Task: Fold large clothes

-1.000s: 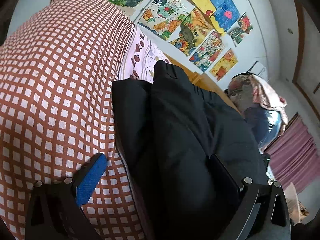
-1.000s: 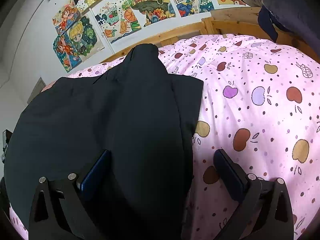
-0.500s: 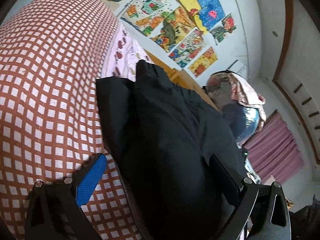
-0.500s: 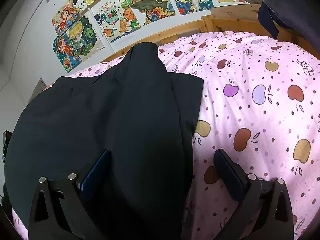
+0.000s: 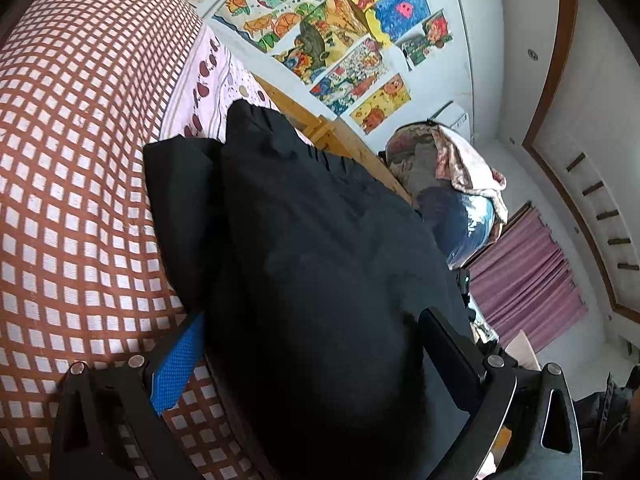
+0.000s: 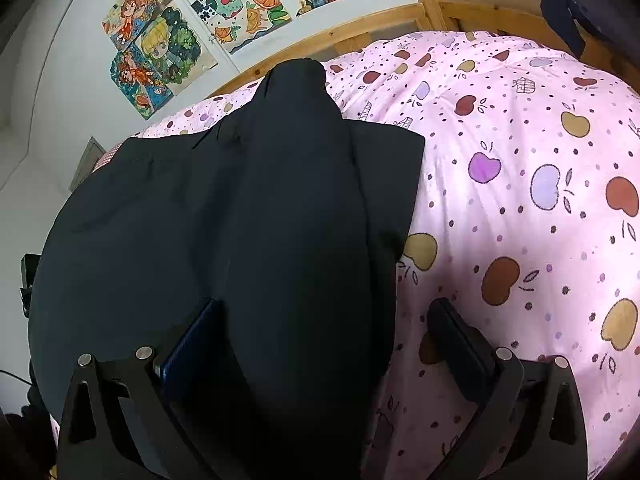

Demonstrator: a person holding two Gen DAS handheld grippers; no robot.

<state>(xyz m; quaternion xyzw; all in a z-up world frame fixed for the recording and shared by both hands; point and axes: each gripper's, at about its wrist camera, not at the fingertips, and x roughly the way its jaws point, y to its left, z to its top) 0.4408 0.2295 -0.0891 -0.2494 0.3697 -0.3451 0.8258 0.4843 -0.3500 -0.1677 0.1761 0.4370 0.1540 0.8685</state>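
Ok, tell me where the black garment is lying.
The black garment lies on the bed, left of the pink apple-print quilt, running toward the wooden headboard.

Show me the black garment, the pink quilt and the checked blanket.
black garment [image 6: 280, 200], right wrist view, middle of the folded cloth.
pink quilt [image 6: 520, 160], right wrist view, bare apple-print part.
checked blanket [image 5: 72, 160], left wrist view, bare middle.

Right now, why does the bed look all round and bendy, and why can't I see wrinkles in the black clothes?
Left wrist view: the fisheye lens bulges the checked blanket into a dome, and the black garment reads as one dark, faintly creased mass. Right wrist view: the wooden bed frame curves, and the pink apple quilt is evenly lit.
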